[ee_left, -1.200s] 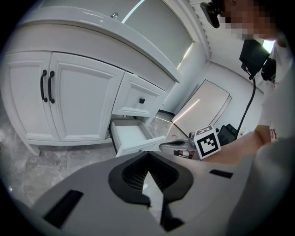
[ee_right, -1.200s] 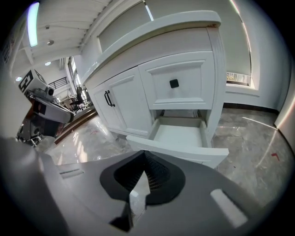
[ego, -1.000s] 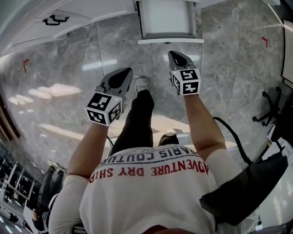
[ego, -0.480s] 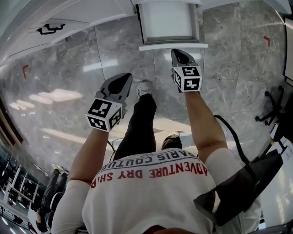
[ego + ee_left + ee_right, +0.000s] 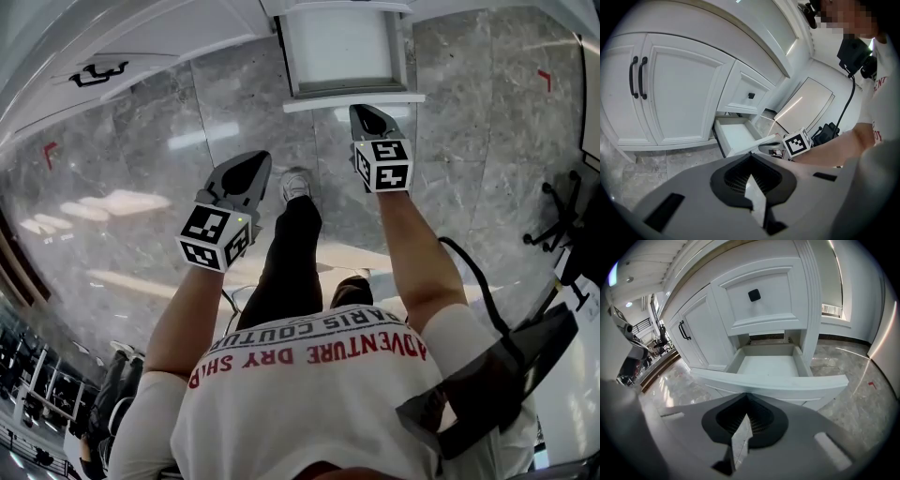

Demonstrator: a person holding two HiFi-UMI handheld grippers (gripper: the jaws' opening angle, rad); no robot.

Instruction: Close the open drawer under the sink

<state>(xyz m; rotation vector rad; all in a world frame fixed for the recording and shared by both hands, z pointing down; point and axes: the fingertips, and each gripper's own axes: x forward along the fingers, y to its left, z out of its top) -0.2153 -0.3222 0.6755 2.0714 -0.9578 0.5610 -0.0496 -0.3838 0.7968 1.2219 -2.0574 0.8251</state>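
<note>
Right gripper (image 5: 746, 395): fingers pressed together, nothing held. Tip sits right at the front panel of the open drawer (image 5: 773, 380). Contact can't be confirmed from any view. In the head view the right gripper (image 5: 362, 112) points at the drawer (image 5: 352, 98) from just below its front edge, with its marker cube (image 5: 384, 166) facing up.

Left gripper (image 5: 751, 157): fingers also closed tip to tip and empty. In the head view the left gripper (image 5: 257, 159) hangs over the grey marble floor (image 5: 141, 169), left of the person's shoe (image 5: 295, 178) and well apart from the drawer.

The left gripper view shows the drawer (image 5: 740, 136) pulled out with a bare white interior, and the right gripper's cube (image 5: 797, 142) at its front corner.

The drawer is the bottom one of the white cabinet. Directly above it is a closed drawer with a black square knob (image 5: 754, 295). Left of the stack are cabinet doors with black bar handles (image 5: 684, 330).
</note>
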